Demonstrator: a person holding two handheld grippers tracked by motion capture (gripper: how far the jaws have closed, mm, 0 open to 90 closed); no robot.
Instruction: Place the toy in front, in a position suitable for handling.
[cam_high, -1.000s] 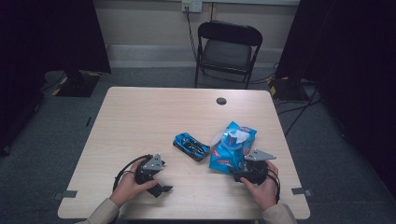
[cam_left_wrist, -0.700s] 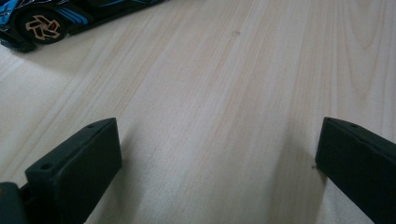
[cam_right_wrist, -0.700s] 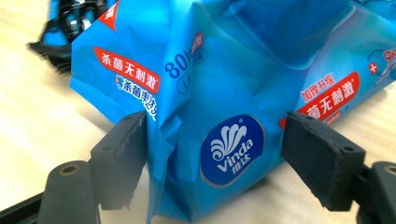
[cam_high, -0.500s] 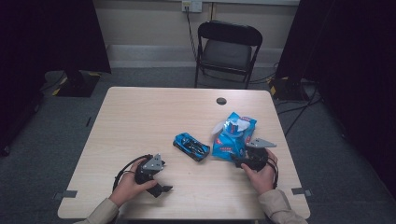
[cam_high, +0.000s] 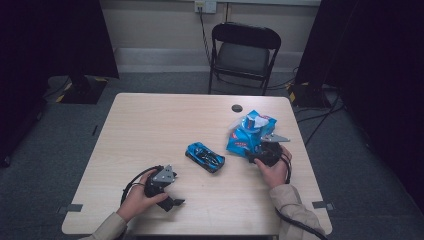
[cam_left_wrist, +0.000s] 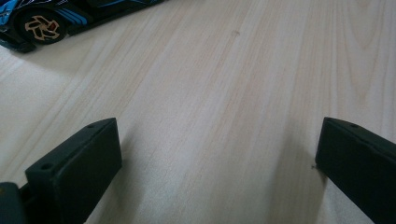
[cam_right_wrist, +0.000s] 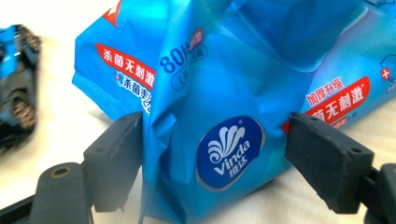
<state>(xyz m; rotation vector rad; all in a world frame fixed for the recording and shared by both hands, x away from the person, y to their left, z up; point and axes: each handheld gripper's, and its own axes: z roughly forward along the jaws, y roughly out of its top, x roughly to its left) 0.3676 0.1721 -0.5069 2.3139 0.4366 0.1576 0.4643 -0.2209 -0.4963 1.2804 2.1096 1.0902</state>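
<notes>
The glossy blue plastic pack of wet wipes (cam_high: 248, 132) lies near the right edge of the pale wood-grain table (cam_high: 150, 130), its film crumpled and creased, with red label bands and a round dark-blue logo facing the right gripper's camera (cam_right_wrist: 224, 93). The right gripper (cam_right_wrist: 212, 154) has both black jaws pressed against the pack's sides, pinching the soft film between them. In the high view the right gripper (cam_high: 259, 150) sits at the pack's near end, the right hand (cam_high: 274, 167) wrapped around its body and the forearm angled in from the table's front edge.

The small blue and black toy car (cam_high: 205, 156) rests mid-table, apart from the pack. Nearer the front, the left hand (cam_high: 142, 197) rests the left gripper (cam_high: 172, 200) on the wood, its matte black jaws spread wide over bare table (cam_left_wrist: 219, 135) with nothing between them.
</notes>
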